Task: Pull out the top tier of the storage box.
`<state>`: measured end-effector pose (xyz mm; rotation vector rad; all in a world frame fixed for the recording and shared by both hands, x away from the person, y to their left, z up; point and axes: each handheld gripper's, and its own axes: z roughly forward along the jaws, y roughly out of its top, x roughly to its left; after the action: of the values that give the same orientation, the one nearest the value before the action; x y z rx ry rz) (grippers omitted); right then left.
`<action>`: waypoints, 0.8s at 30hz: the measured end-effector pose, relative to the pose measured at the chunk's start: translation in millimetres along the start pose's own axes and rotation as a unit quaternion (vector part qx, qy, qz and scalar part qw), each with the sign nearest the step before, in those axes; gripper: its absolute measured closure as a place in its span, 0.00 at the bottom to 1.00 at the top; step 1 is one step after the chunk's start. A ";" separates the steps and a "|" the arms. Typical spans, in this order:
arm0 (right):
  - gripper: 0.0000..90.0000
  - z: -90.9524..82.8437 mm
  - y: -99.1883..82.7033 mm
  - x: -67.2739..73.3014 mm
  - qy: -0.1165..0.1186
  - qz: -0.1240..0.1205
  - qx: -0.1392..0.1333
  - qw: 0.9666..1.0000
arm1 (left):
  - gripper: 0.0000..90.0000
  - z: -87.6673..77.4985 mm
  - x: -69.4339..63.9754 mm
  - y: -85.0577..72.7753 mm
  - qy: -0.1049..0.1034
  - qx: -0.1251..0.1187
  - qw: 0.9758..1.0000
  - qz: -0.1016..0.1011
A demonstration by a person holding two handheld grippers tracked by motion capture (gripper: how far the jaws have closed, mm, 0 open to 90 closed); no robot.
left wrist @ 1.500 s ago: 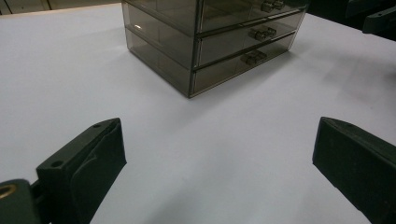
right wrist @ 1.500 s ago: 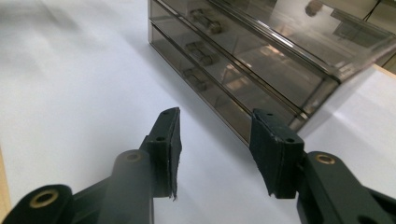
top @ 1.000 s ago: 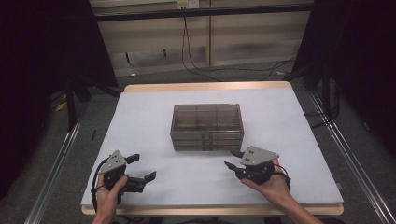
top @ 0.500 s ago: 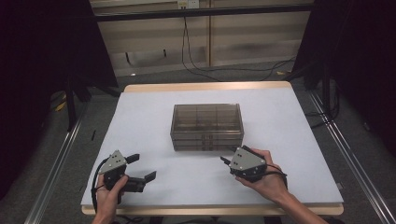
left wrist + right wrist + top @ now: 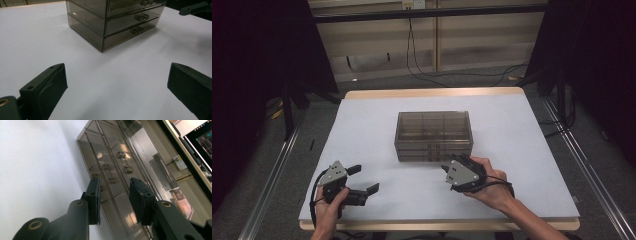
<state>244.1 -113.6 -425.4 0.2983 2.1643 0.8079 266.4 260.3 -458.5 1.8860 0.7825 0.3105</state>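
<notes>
A smoky see-through drawer box (image 5: 433,132) with three stacked drawers stands in the middle of the white table. My right gripper (image 5: 445,172) is just in front of the box's lower right front, turned on its side. In the right gripper view its jaws (image 5: 115,195) point at the drawer fronts (image 5: 112,157) close to the small handles (image 5: 108,171). They have just been closing and stand partly apart, pressing on nothing. My left gripper (image 5: 364,179) rests at the near left, open wide (image 5: 117,80), aimed at the box (image 5: 112,22) from a distance.
The white table top (image 5: 522,150) has a wooden rim at its far and near edges. Metal rails (image 5: 584,165) run along both sides. Cables (image 5: 447,75) lie on the floor behind the table, with dark surroundings to left and right.
My right hand has moved left and in toward the front of the drawer box, rolling the gripper onto its side. The left hand has stayed put.
</notes>
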 end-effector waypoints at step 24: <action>0.74 22.2 11.2 33.0 -0.107 -0.197 0.055 0.973 | 0.03 -0.7 0.4 -0.4 -0.001 0.000 1.000 0.001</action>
<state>238.4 -80.0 -448.8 0.0059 1.9766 0.4116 266.2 261.2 -458.7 1.8861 0.7785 0.3095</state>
